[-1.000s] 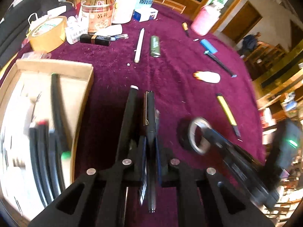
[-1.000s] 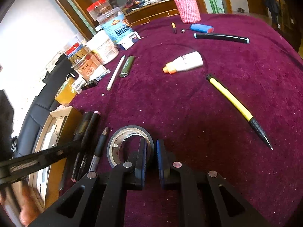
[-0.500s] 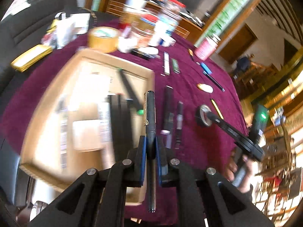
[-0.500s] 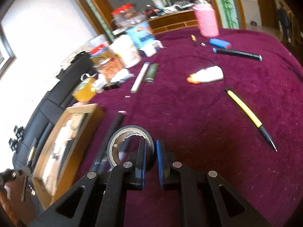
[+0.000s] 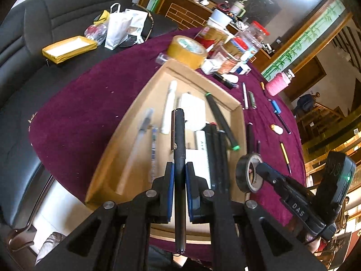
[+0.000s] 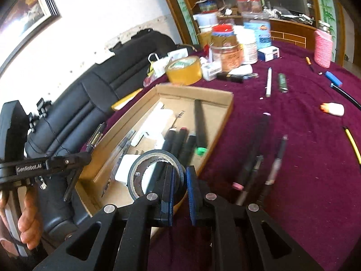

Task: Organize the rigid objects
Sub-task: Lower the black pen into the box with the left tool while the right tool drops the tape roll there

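Note:
My left gripper (image 5: pixel 179 169) is shut on a black pen with a gold clip (image 5: pixel 179 133) and holds it above the open cardboard tray (image 5: pixel 126 158). The tray holds several black markers (image 5: pixel 216 144), a white pen and white packets. My right gripper (image 6: pixel 179 177) is shut on the rim of a black tape roll (image 6: pixel 137 174), which hangs over the tray's near corner (image 6: pixel 196 90). In the right wrist view the left gripper (image 6: pixel 88 155) comes in from the left with the pen (image 6: pixel 97 135). The tape roll (image 5: pixel 244 176) also shows in the left wrist view, just right of the tray.
Loose pens (image 6: pixel 255 149) lie on the purple cloth right of the tray, with a yellow pencil (image 6: pixel 352 142) and a white glue bottle (image 6: pixel 334 109) farther out. A tan packing tape roll (image 6: pixel 183 70), jars (image 6: pixel 225 52) and a pink cup (image 6: pixel 322 47) stand behind. A black sofa (image 6: pixel 79 103) borders the table's left.
Both grippers have swung left from over the purple cloth to above the cardboard tray, the left still carrying the pen and the right still carrying the tape roll.

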